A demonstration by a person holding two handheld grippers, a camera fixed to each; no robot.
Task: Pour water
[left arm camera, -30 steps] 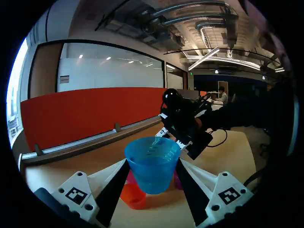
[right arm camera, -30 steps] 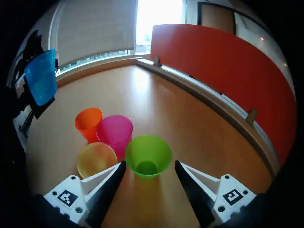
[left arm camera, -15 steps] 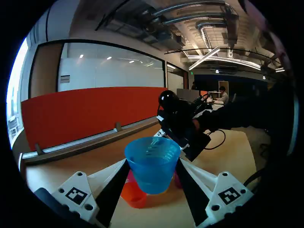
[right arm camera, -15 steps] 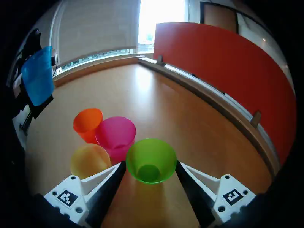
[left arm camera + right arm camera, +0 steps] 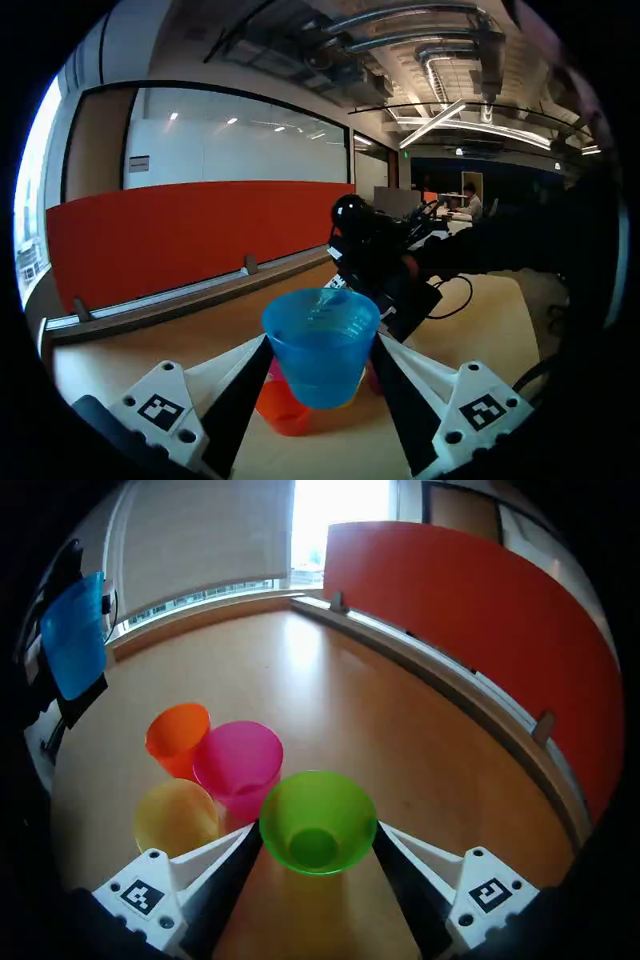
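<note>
Cups: left gripper (image 5: 320, 346) is clamped on blue cup (image 5: 322, 368), a finger on each side of its wall, cup upright and aloft over table (image 5: 488, 320). It seems to carry water (image 5: 320, 324), but I can't read the level. Upright hold makes sense: nothing spills until it sits over a target. Right gripper (image 5: 318, 836) pinches green cup (image 5: 318, 812) by its sides, mouth up. Its inside looks empty, so I read it as the receiver, held to steady it. Pink cup (image 5: 238, 758), orange cup (image 5: 177, 733) and yellow cup (image 5: 174, 826) stand bunched just left of green. In right gripper view, blue hangs far left, well apart from green. Judgement: pre-pour. Blue rim has to come over green mouth, then tilt. Risk: neighbours crowd green, so a stray stream could land in pink.
</note>
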